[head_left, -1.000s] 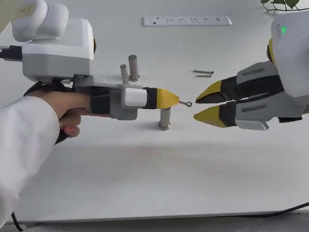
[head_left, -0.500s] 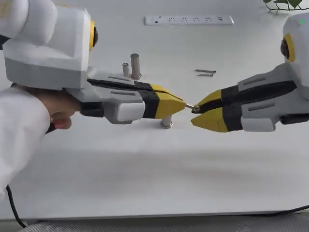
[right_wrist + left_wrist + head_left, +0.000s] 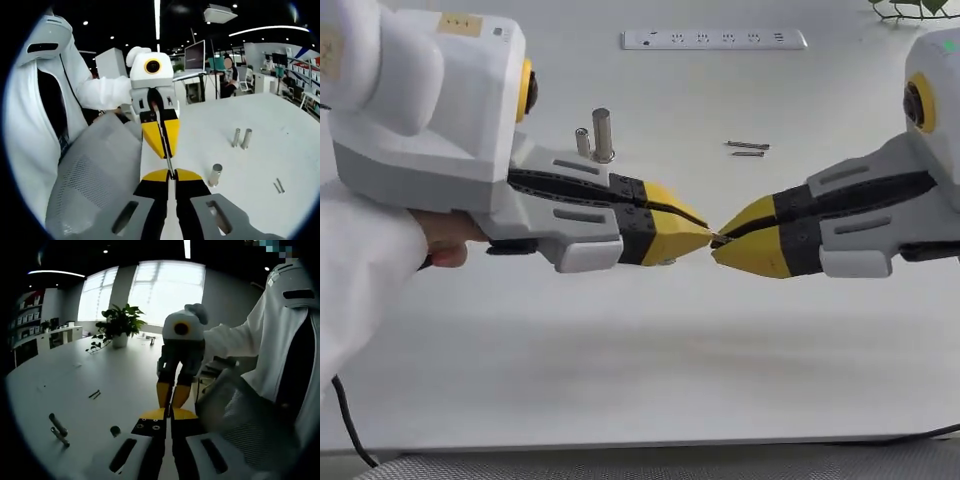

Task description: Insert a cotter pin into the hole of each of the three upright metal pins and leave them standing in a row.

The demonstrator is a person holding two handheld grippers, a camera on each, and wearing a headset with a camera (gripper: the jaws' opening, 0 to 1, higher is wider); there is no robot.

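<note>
A thin cotter pin (image 3: 166, 150) spans the gap between the two grippers, held above the table. My left gripper (image 3: 708, 236) is shut on one end and my right gripper (image 3: 717, 247) is shut on the other, their yellow tips nearly touching. Two metal pins (image 3: 602, 135) stand upright side by side at the back. The third metal pin (image 3: 215, 175) stands nearer; in the head view the left gripper covers most of it. Two loose cotter pins (image 3: 747, 149) lie on the table to the right of the pair.
A white power strip (image 3: 715, 40) lies at the table's far edge, and plant leaves (image 3: 910, 8) show in the far right corner. The person's white sleeve (image 3: 360, 280) is at the left. A mesh chair back (image 3: 95, 175) is near the table's front edge.
The right gripper was open one second ago and has shut on the pin's free end. The left gripper moved right and toward the camera with the pin, covering the near metal pin.
</note>
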